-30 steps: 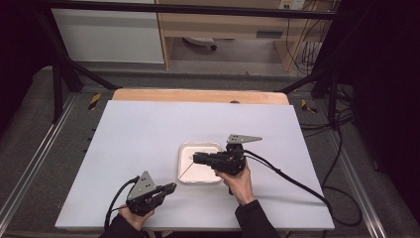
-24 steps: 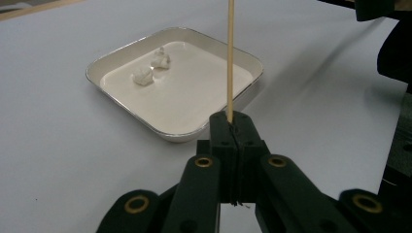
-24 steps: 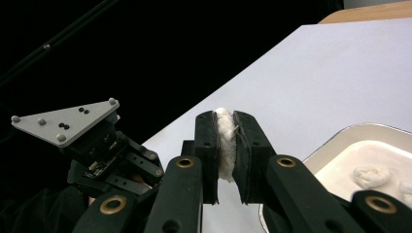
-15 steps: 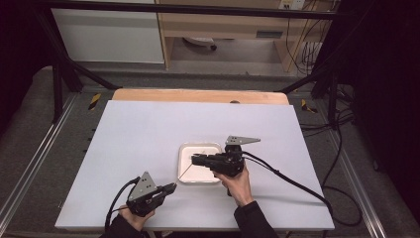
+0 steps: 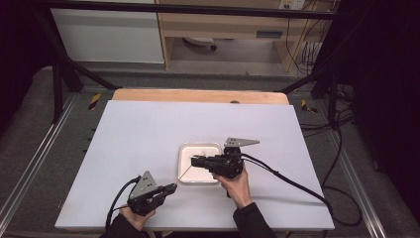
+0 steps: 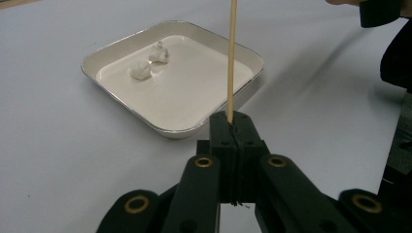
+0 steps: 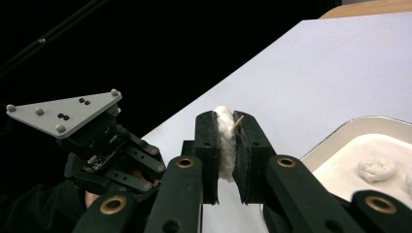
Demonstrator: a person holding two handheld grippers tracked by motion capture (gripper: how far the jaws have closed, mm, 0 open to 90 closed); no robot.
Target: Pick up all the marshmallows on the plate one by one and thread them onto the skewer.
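Nothing is shifting since the earlier frames: from the high view, the left gripper [image 5: 171, 188] and right gripper [image 5: 194, 160] are holding a thin skewer [image 5: 185, 172] between them over the white tray [image 5: 199, 149]. Left gripper view is showing jaws clamped on the skewer [image 6: 231, 58], two white lumps [image 6: 140, 71] lying in the tray [image 6: 170, 127]. Right gripper view is showing jaws squeezing a white lump [image 7: 225, 141], skewer tip poking through. No writing is readable.

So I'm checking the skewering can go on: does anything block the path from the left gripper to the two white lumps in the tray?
Nothing visible does. The left gripper holds the wooden skewer, and bare table separates it from the tray holding the two white lumps.
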